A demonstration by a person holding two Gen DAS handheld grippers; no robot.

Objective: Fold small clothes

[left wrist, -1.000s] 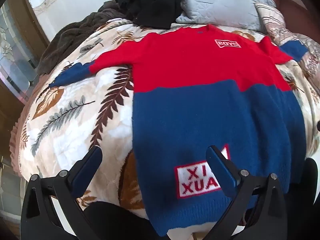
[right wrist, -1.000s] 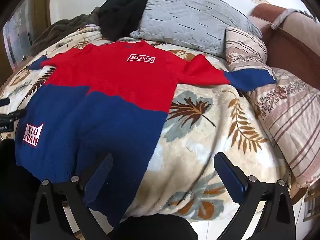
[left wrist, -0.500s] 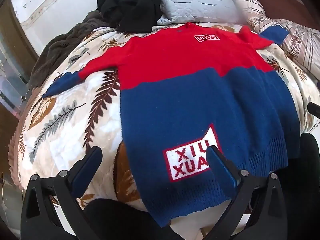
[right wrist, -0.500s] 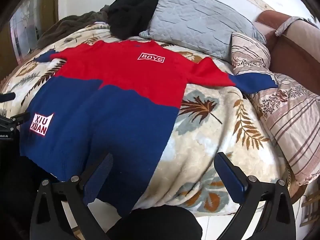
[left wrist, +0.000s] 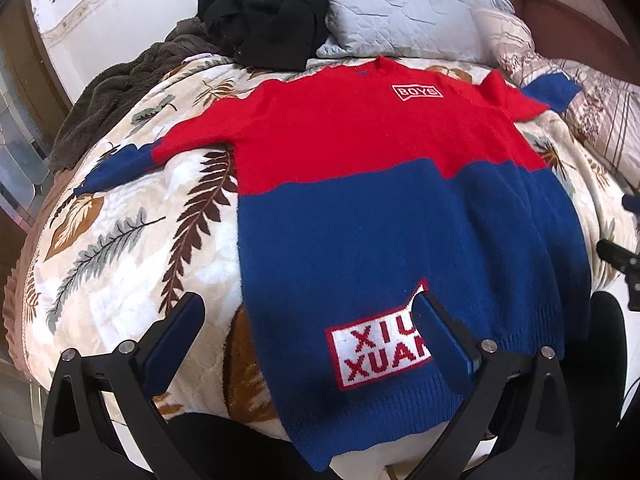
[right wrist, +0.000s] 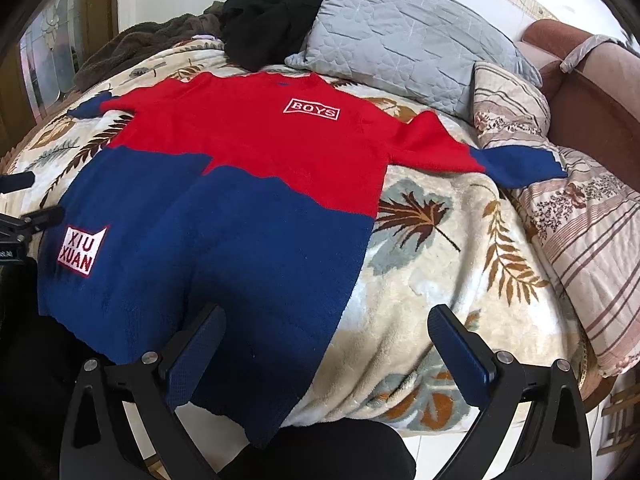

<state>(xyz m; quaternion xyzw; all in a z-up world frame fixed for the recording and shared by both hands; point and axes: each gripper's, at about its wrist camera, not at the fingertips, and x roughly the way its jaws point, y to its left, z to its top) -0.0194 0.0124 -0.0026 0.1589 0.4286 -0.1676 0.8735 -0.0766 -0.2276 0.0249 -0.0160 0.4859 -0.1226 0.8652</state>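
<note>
Both tongs gape wide and hold nothing: the left tongs (left wrist: 306,322) hang over the hem, the right tongs (right wrist: 326,334) over the other hem corner. The sweater (left wrist: 392,208) lies flat on the bed (right wrist: 436,280), below a grey pillow (right wrist: 404,36).

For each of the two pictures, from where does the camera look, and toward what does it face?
Left wrist: sits behind the open left hand-held gripper, faces up the bed over the sweater's hem corner with the XIU XUAN patch.
Right wrist: sits behind the open right hand-held gripper, faces the sweater's other hem corner and the leaf blanket.
Both show the sweater, grey pillow, black garment.
</note>
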